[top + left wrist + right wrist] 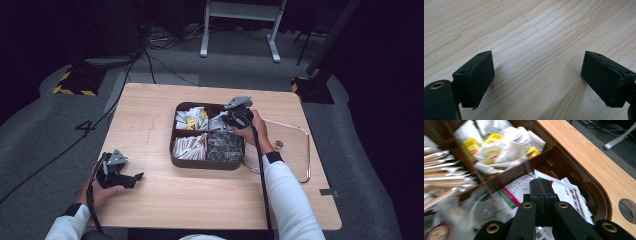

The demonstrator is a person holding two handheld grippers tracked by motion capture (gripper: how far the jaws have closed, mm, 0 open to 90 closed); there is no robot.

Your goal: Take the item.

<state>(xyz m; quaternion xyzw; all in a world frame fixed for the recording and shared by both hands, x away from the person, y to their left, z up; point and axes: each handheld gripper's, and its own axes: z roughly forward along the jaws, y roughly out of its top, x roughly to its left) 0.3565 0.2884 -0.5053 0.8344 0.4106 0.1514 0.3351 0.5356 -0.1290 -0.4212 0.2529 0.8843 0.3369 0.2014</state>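
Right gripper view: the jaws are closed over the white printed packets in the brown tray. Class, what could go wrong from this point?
1. The right gripper has its jaws pressed together among loosely stacked white printed packets; lifting might drag up several, or none.
2. It sits close to the brown tray wall and a divider, so a sideways pull could snag or shift the tray.
3. The left gripper rests open on the table, far from the tray, so nothing steadies it.
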